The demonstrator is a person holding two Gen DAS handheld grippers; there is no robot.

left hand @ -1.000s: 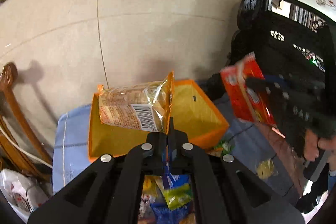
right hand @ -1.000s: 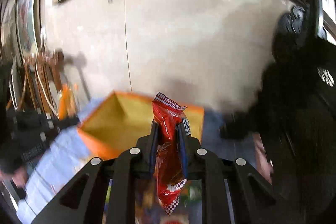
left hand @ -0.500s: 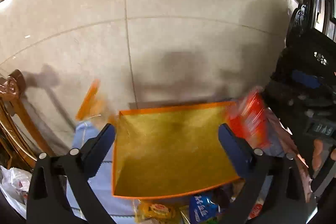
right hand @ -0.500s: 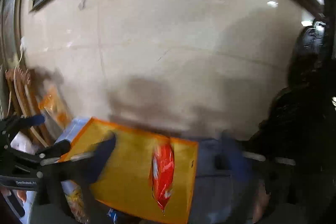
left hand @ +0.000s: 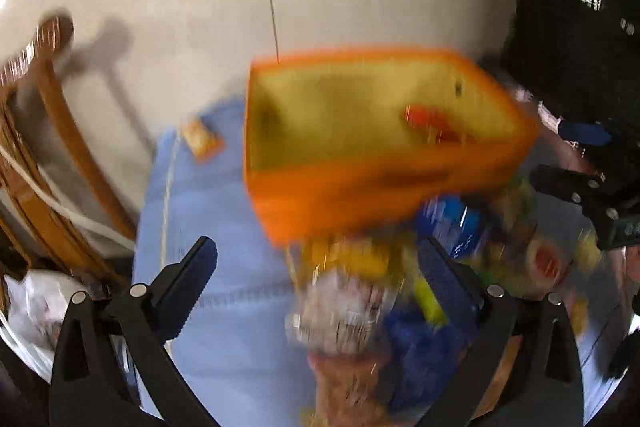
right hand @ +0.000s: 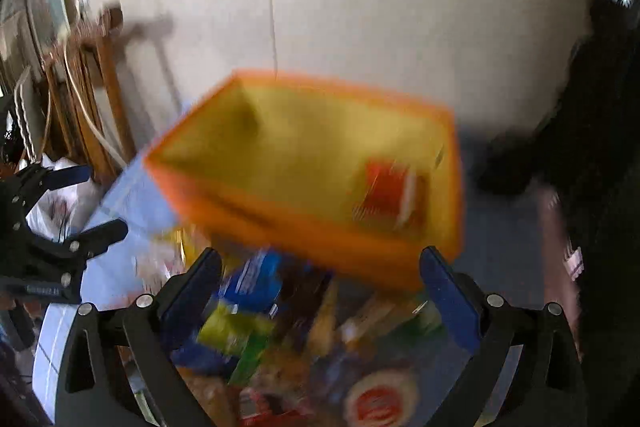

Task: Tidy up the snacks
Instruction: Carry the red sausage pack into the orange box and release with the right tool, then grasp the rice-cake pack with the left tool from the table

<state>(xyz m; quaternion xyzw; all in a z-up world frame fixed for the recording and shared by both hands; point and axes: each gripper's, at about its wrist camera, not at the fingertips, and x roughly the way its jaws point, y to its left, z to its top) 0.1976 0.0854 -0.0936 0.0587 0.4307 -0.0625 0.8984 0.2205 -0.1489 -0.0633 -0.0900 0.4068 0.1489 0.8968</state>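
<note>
On the left, your left hand-held gripper (left hand: 316, 287) hangs with its jaws wide apart and empty, the blurred snack pile (left hand: 360, 291) lying just ahead between them on the blue-clothed counter (left hand: 216, 219). The orange bin (left hand: 360, 115) sits beyond the pile against the wall, holding a red packet (left hand: 430, 119) at its right end. Your right hand-held gripper (right hand: 320, 291), also spread and empty, hovers as near; a stray orange packet (left hand: 200, 139) lies left of the bin.

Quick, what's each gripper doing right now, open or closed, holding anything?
Left gripper: open, holding nothing.
Right gripper: open, holding nothing.
</note>
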